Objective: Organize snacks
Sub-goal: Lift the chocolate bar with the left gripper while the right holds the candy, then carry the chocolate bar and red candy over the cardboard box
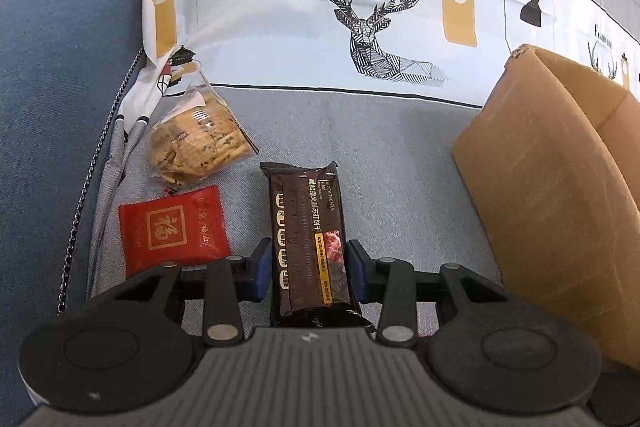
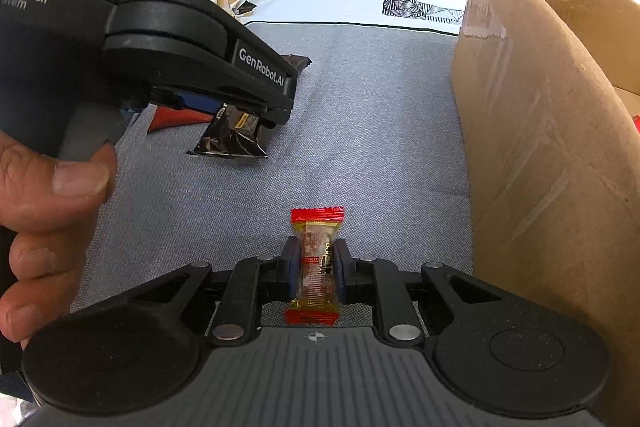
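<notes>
Left gripper (image 1: pixel 307 267) clamped on dark cracker pack (image 1: pixel 306 239), lifted slightly off the grey seat. Right gripper (image 2: pixel 316 269) pinches small red-ended candy (image 2: pixel 317 263), just left of the box (image 2: pixel 532 131). Both loads not yet in the box. Left of the pack: red packet (image 1: pixel 172 231) near, clear biscuit bag (image 1: pixel 196 141) farther, both on the cushion. Early going by my read; box contents mostly hidden.

Bright, even daylight, soft faint shadows, sharp centres, with strong fisheye bending and dark vignetted corners in both views.
</notes>
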`<state>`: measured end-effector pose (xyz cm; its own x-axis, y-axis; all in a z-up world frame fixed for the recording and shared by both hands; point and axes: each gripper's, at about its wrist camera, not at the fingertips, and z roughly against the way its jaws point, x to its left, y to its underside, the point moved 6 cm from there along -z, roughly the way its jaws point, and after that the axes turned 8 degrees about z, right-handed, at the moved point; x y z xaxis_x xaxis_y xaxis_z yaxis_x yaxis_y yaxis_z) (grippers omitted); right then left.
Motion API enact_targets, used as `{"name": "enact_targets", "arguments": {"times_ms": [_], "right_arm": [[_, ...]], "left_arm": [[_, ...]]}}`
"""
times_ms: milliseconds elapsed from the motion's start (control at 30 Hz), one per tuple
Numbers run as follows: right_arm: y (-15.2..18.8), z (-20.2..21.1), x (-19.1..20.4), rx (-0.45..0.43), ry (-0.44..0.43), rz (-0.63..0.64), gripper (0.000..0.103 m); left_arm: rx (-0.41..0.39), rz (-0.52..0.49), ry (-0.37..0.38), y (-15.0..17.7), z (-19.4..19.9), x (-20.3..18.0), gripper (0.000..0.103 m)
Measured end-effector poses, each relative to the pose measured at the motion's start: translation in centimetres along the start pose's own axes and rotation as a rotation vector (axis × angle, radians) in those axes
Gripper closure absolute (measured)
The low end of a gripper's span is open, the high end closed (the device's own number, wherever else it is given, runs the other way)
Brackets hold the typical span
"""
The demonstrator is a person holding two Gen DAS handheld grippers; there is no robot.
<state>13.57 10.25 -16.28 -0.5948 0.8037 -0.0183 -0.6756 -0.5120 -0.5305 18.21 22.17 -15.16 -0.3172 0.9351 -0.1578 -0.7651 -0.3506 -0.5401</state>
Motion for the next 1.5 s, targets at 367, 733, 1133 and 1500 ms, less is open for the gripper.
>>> {"name": "enact_targets", "arguments": {"times_ms": [367, 733, 1133, 1500], "right_arm": [[0.0, 0.0, 0.1, 0.001, 0.001, 0.002, 0.085], [-1.8, 2.7, 0.1, -0.103, -0.015, -0.002, 0.085], [-5.5, 11.0, -1.2, -0.371, 0.020, 0.017, 0.085], [-6.0, 16.0, -6.1, -0.518, 0.103, -0.030, 0.085]], "left_arm": [[-0.009, 0.012, 0.007, 0.0, 0.2, 0.1, 0.060], [-0.096, 0.107, 0.075, -1.2, 1.8, 0.8, 0.060], [-0.253, 0.203, 0.170, -3.1, 5.1, 0.8, 0.060], [-0.284, 0.181, 0.170, -3.4, 6.0, -0.4, 0.060]]}}
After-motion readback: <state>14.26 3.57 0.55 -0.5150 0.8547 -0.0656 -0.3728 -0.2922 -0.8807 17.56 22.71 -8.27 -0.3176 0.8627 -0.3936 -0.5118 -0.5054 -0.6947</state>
